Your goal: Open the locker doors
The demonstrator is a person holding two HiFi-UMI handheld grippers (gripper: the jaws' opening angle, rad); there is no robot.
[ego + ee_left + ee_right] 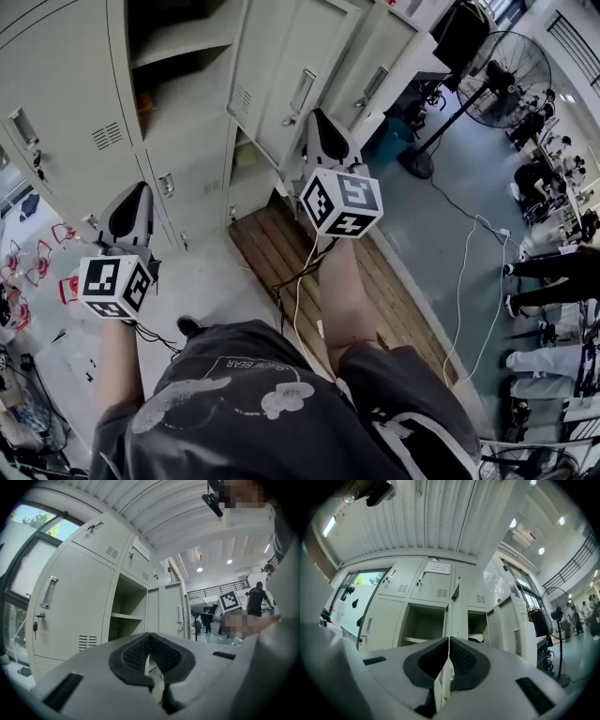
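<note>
A bank of pale grey lockers [66,84] fills the top of the head view. One upper compartment [178,66] stands open, with a shelf inside. To its right a tall door [281,66] with a handle [302,91] stands ajar. My right gripper [315,116] is shut and empty, its tip close to that door's handle; whether it touches I cannot tell. In the right gripper view the right gripper [449,639] lines up with a door seen edge-on [453,602] between two open compartments. My left gripper [138,189] [150,634] is shut and empty, held short of a closed door [70,606].
A wooden pallet [281,244] lies on the floor at the lockers' foot. White and black cables [459,281] run across the floor. A standing fan [511,66] is at the far right, with people [553,262] beyond it. More closed doors [173,611] lie further along.
</note>
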